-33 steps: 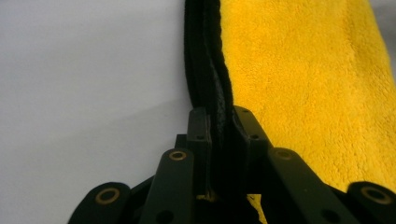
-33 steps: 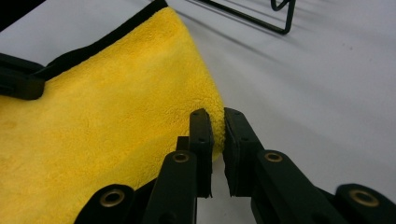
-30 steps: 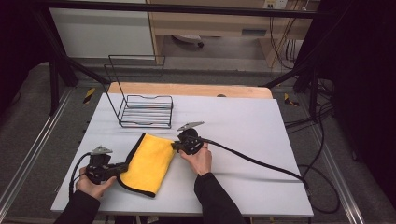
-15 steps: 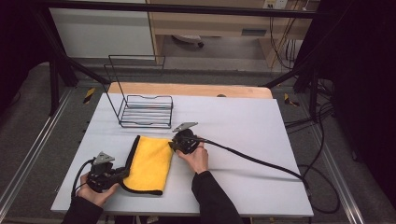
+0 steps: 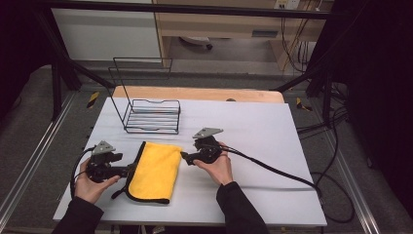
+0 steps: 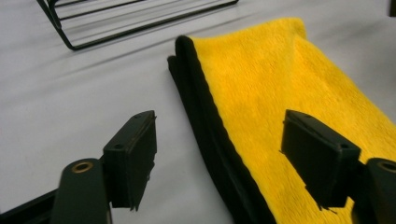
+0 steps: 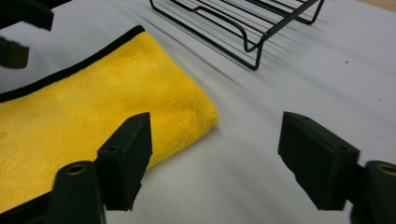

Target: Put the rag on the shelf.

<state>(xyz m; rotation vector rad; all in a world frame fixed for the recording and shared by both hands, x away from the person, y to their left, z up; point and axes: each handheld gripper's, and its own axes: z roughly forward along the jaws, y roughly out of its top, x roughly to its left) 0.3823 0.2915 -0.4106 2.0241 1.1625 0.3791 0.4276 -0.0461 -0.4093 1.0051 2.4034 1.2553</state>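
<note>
The folded yellow cloth (image 5: 155, 170) lies flat on the white table (image 5: 272, 146), between the two grippers, with neither one touching it. The left gripper (image 6: 219, 161) has just been opening: its jaws stand wide apart with nothing pressed between them, and the cloth's black-bound edge (image 6: 205, 121) runs up the middle of the gap while the yellow pile passes under the jaw on that view's right. The right gripper (image 7: 215, 161) has likewise just been opening, its jaws apart and empty, and the cloth's rounded folded corner (image 7: 205, 116) sits just ahead of the jaw on that view's left. The fold looks set down and released; to finish it well, both grippers should probably lift straight off so no pad snags the pile and drags a layer askew. For another fold, each jaw pair would need to take both layers at the edge at once. The cloth is thick, plush microfibre, soft and limp, stacked in at least two layers. Beyond the jaws stands a black wire rack (image 5: 151, 114), thin rigid rods with a tall back frame, apart from the cloth.
</note>
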